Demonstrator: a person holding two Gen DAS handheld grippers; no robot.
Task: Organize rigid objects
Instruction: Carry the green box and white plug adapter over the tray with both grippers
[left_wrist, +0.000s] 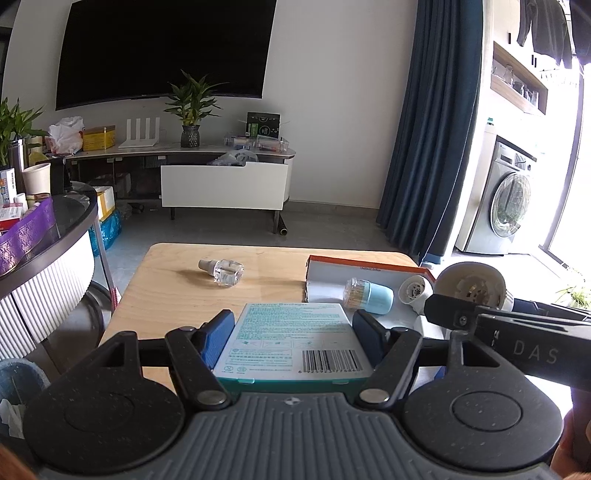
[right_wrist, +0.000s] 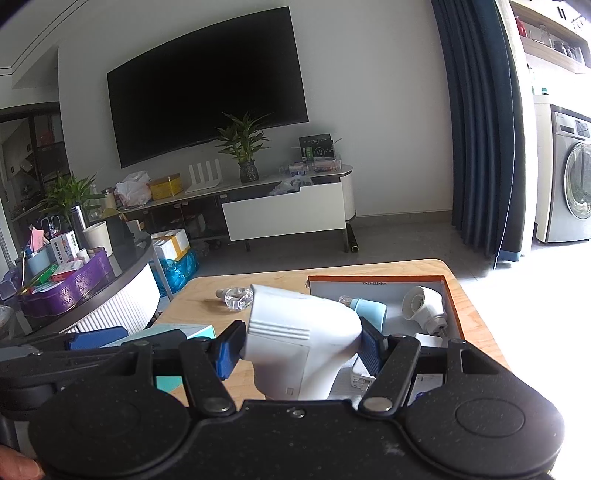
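My left gripper is shut on a teal and white bandage box, held above the near part of the wooden table. My right gripper is shut on a white plug-in device; it also shows at the right of the left wrist view. An orange-rimmed cardboard box on the table's right holds a blue toothpick jar and another white plug-in device. A clear glass bottle lies on its side on the table's far part.
A round side table with a purple tin and a paper cup stands at the left. A TV cabinet with a plant stands against the far wall. A blue curtain and a washing machine are on the right.
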